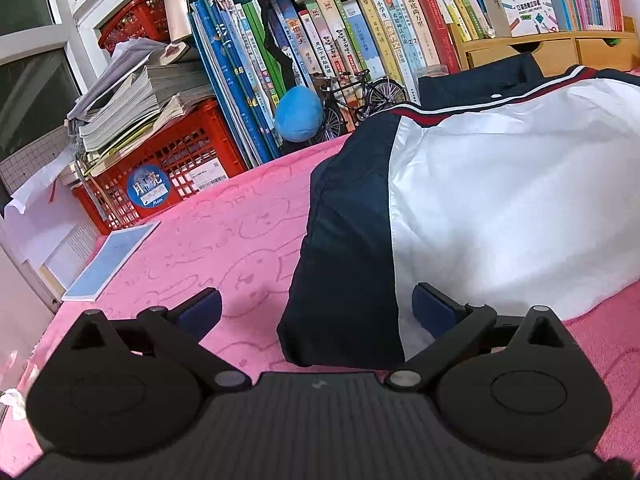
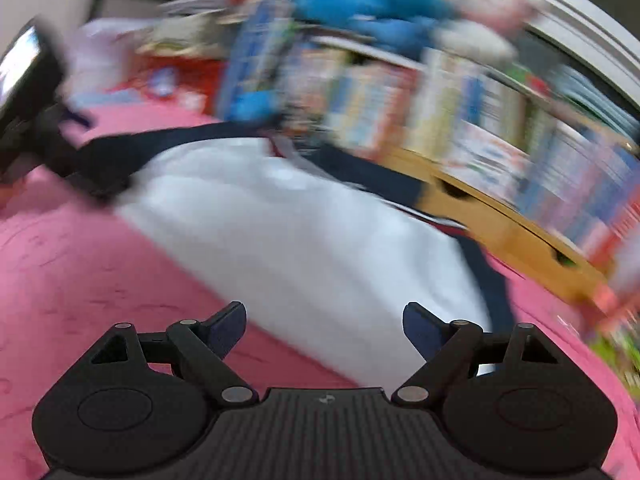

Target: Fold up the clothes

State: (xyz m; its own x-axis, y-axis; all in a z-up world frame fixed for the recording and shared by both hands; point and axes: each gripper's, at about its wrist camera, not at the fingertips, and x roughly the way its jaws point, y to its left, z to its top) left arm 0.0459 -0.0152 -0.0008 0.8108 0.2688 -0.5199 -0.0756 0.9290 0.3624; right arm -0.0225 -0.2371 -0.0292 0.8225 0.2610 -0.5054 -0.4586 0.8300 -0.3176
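A folded garment (image 1: pixel 500 208), white with navy side panels and a red-and-white stripe, lies on the pink patterned cover (image 1: pixel 208 240). My left gripper (image 1: pixel 316 308) stands wide open at its near navy corner. The cloth lies between the blue pads, which do not press on it. The right wrist view is smeared by motion. There my right gripper (image 2: pixel 324 324) is open just over the near white edge of the garment (image 2: pixel 288 240), with nothing pinched. The left gripper's black body (image 2: pixel 44 136) shows blurred at the garment's far left end.
Behind the garment stand rows of books (image 1: pixel 360 48), a small model bicycle (image 1: pixel 356 100), a blue plush (image 1: pixel 298 114) and wooden drawers (image 1: pixel 560 52). A red crate (image 1: pixel 160 168) under stacked papers and a blue notebook (image 1: pixel 112 260) sit at the left.
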